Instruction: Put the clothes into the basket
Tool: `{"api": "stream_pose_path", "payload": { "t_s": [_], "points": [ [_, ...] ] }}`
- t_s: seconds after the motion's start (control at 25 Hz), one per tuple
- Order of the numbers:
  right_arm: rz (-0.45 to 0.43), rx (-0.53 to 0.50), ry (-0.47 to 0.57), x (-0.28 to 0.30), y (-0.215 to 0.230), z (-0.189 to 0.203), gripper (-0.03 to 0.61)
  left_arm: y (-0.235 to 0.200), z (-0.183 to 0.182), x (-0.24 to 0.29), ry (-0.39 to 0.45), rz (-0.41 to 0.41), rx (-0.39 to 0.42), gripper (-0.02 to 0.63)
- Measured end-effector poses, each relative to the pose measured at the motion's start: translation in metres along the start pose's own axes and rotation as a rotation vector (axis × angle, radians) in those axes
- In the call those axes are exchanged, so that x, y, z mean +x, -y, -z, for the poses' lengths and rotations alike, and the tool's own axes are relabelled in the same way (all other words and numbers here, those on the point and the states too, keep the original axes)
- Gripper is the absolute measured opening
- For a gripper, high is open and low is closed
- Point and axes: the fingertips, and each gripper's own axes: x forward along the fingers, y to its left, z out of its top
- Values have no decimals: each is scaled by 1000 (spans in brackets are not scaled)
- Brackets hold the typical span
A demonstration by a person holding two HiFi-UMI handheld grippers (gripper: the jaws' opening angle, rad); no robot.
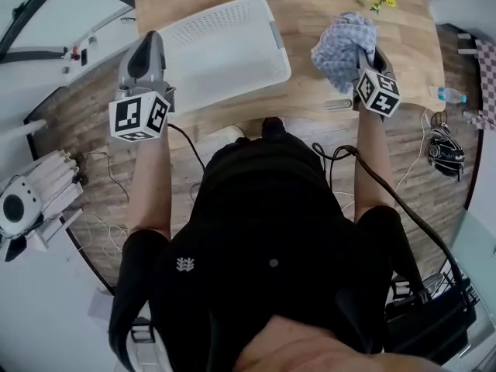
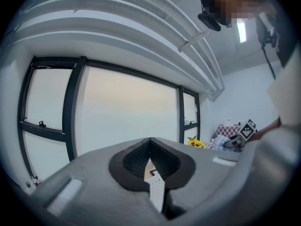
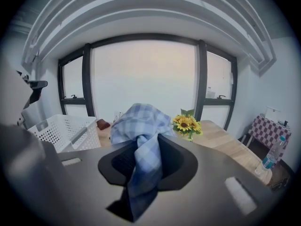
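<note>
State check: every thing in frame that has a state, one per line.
basket: no clothes inside, wall clamped by the left gripper
checked cloth: bunched, clamped, outside the basket
left gripper: shut on the basket
right gripper: shut on the checked cloth

Left claw (image 2: 150, 147) pinching a strip of white perforated basket (image 2: 156, 192), big windows (image 2: 127, 112) behind, sunflowers (image 2: 196, 144) at right

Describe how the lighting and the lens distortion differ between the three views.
Head view: even light, bent edges. Left gripper view: fisheye, window washed out, ceiling lamp glaring. Right gripper view: window likewise washed out, checked cloth sharp.
</note>
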Motion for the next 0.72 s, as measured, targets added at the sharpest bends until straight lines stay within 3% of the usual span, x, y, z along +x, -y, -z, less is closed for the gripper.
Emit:
{"api": "stream_pose_path", "payload": {
  "t_s": [0.72],
  "points": [
    [-60,-76,193,-43,-54,-107,98,-15,-42,-44,81,-38,11,-2]
  ]
}}
